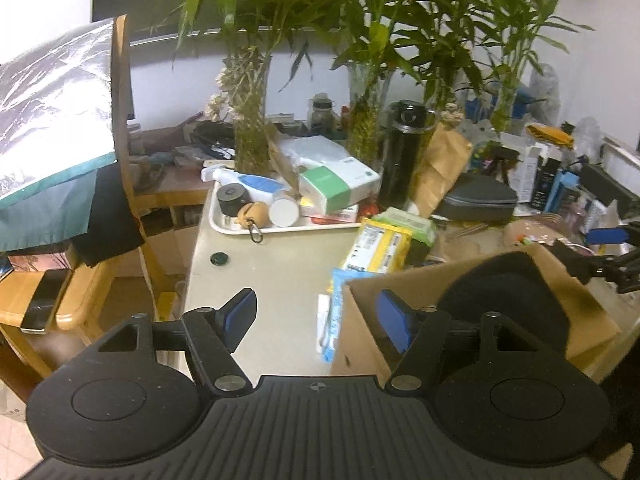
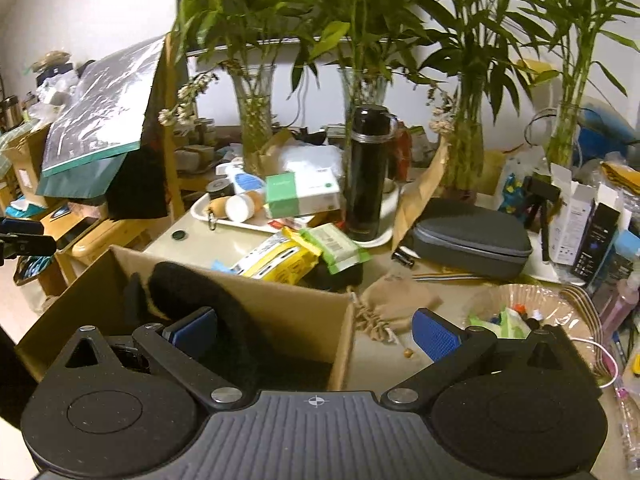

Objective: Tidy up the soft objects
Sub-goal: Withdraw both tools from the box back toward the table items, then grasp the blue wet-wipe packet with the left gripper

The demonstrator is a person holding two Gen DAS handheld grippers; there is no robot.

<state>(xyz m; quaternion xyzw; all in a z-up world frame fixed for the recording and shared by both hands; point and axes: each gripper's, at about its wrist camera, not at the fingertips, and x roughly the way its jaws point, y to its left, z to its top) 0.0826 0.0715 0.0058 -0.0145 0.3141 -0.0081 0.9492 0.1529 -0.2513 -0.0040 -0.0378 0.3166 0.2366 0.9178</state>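
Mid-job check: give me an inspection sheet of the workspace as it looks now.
Surface: beige table, crowded toward the back.
Job's things: cardboard box open, black soft item inside; tan drawstring pouch on the table beside it.
Clutter: white tray of small items, black flask, grey zip case, yellow packet.
Grippers: left gripper open, empty; right gripper open, empty, straddling the box's wall.
Cables: white cord at right edge.
Surroundings: bamboo vases, wooden chair.
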